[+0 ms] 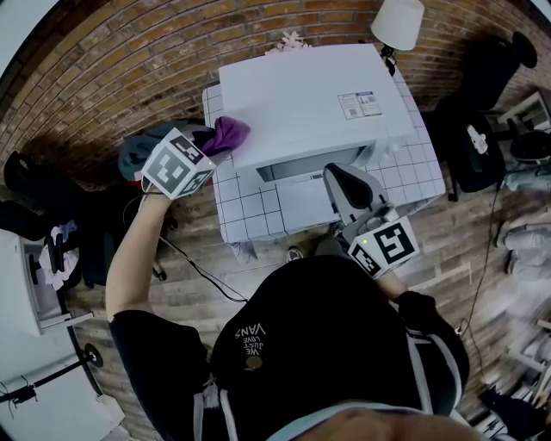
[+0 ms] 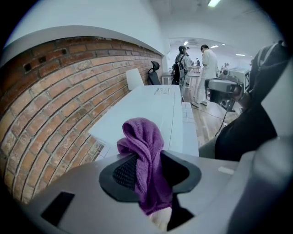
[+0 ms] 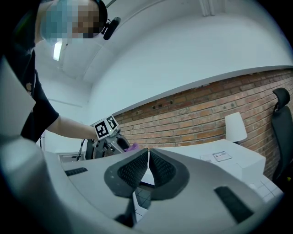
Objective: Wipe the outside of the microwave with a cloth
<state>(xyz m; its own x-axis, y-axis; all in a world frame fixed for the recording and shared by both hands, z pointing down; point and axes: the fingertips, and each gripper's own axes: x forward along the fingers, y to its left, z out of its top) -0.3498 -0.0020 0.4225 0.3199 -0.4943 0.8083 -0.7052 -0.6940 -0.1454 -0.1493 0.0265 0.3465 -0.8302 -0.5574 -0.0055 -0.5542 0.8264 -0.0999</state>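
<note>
A white microwave (image 1: 301,103) stands on a white tiled table (image 1: 422,168) against the brick wall. My left gripper (image 1: 211,151) is shut on a purple cloth (image 1: 225,134), which rests at the microwave's top left corner. In the left gripper view the cloth (image 2: 144,160) bunches up between the pads, with the microwave's top (image 2: 146,109) stretching beyond. My right gripper (image 1: 344,185) is shut on nothing and hovers before the microwave's front. In the right gripper view its pads (image 3: 132,170) meet, and the left gripper (image 3: 114,141) shows behind with the cloth (image 3: 132,147).
A white lamp (image 1: 398,21) stands at the table's back right. Black office chairs (image 1: 486,73) are at the right. A label (image 1: 360,104) sits on the microwave's top. Cables run over the wooden floor (image 1: 185,267). People stand far off (image 2: 201,73).
</note>
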